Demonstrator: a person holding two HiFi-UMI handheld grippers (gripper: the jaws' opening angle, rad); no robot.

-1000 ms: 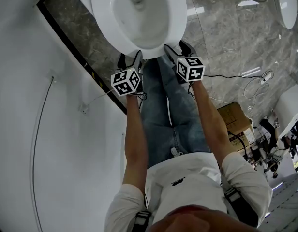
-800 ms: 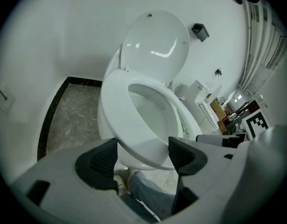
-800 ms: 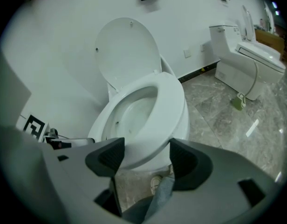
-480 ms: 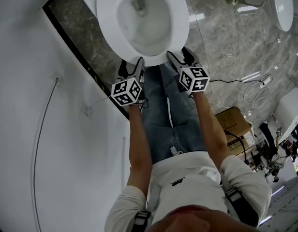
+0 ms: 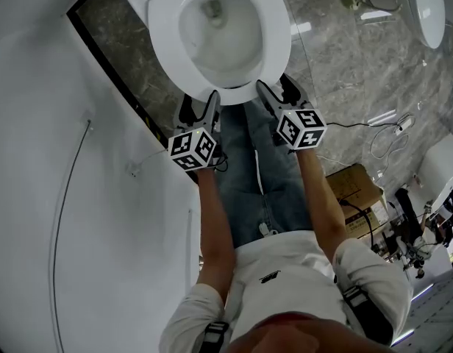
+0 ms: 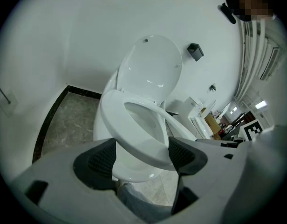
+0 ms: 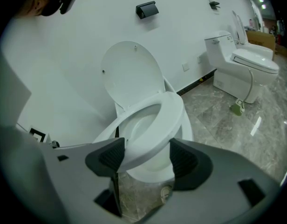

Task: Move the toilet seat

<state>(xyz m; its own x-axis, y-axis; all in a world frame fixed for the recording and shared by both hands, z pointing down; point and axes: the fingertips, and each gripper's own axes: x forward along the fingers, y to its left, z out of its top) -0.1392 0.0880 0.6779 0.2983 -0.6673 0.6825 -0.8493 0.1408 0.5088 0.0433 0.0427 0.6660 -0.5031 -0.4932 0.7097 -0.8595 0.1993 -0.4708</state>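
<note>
Marble floor (image 5: 344,65) below, left gripper (image 5: 199,99) and right gripper (image 5: 274,87) stayed clamped on the toilet seat (image 5: 274,39), its front newly raised off the bowl (image 6: 130,171); lifting seemed begun.

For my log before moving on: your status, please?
Left gripper, right gripper shut on seat front rim. Seat part raised off bowl; lid upright. No obstruction seen.

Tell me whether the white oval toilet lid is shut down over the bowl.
No, the white oval toilet lid stands upright behind the white ring-shaped toilet seat, leaving the bowl open.
</note>
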